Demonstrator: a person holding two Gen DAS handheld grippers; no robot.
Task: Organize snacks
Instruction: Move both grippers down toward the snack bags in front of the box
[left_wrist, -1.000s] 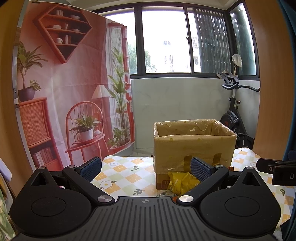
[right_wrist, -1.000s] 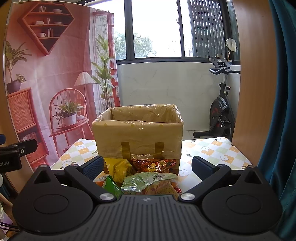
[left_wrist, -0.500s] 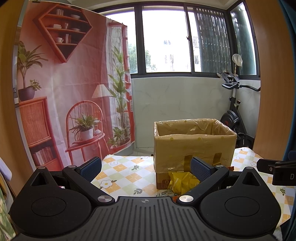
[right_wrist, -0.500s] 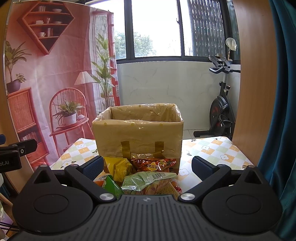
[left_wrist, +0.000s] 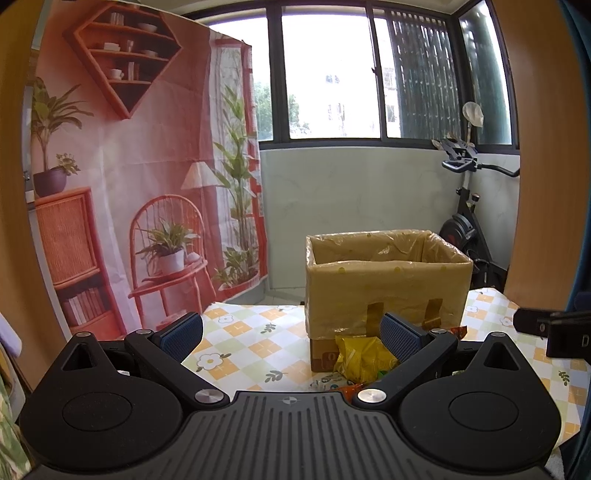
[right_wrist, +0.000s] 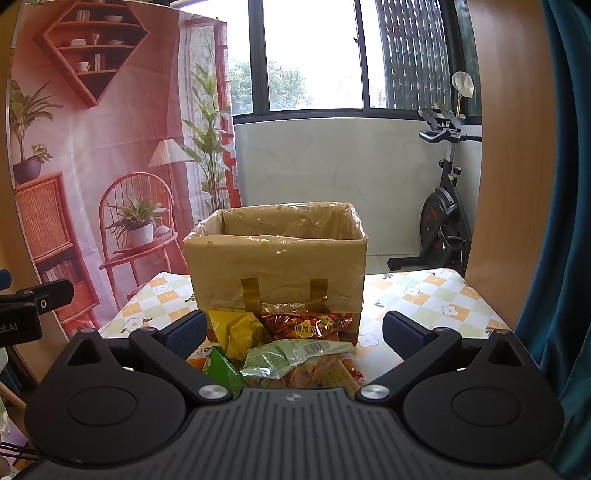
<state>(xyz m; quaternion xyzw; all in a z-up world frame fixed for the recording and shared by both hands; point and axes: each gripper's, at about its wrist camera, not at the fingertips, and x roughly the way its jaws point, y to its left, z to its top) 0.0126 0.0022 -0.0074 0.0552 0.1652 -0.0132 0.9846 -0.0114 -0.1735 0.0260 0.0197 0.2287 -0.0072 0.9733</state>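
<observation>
Basically both idle: left gripper (left_wrist: 291, 328) and right gripper (right_wrist: 293, 328) spread wide, holding nothing; snack packets (right_wrist: 280, 347) heaped on table (right_wrist: 424, 295) against lined cardboard box (right_wrist: 275, 266), open-topped, presumably to receive them.

box (right_wrist: 275, 266) on table (right_wrist: 436, 295) | snack packets (right_wrist: 280, 343) piled just before box | exercise bike (right_wrist: 441, 218) behind box, to its right
</observation>
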